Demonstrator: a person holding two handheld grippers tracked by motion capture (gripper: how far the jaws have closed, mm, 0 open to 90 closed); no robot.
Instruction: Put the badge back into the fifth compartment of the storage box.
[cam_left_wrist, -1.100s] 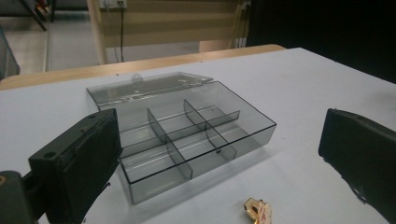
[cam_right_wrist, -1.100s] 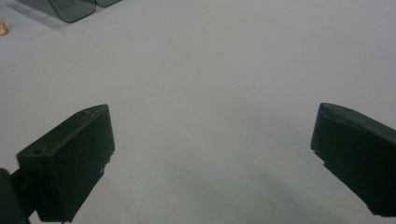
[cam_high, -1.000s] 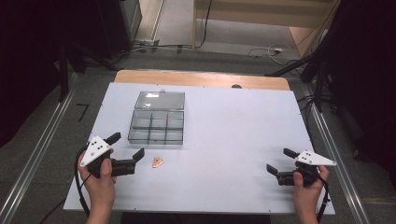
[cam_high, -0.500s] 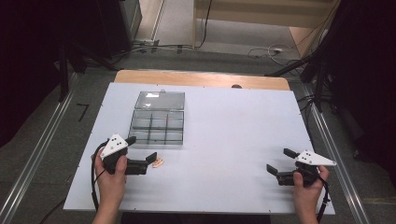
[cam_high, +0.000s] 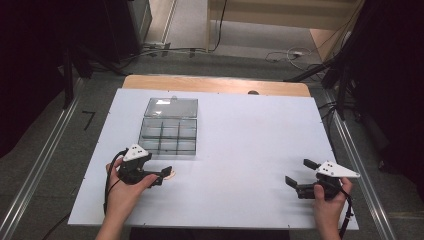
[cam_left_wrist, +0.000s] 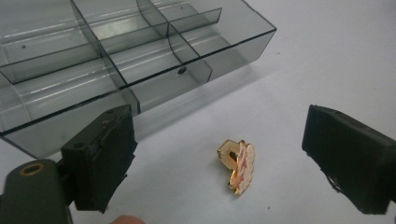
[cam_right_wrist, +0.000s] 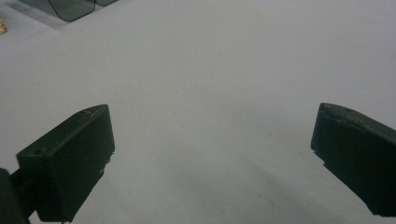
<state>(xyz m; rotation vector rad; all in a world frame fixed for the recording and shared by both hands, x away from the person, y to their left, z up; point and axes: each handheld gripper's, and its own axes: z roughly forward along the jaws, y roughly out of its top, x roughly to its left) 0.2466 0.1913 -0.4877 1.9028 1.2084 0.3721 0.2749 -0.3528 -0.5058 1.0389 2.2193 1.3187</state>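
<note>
While the left gripper (cam_left_wrist: 219, 158) sits low over the white table (cam_high: 240, 150), its jaws have just been closing in a little yet stand wide, either side of a small gold pin (cam_left_wrist: 237, 165) lying loose between them, neither pad touching it. That pin lies just in front of the smoky clear compartment box (cam_high: 169, 136), lid flipped back, and no writing can be read on the pin or the box. Over at the right gripper (cam_high: 300, 175), the jaws gape wide with nothing in them.
</note>
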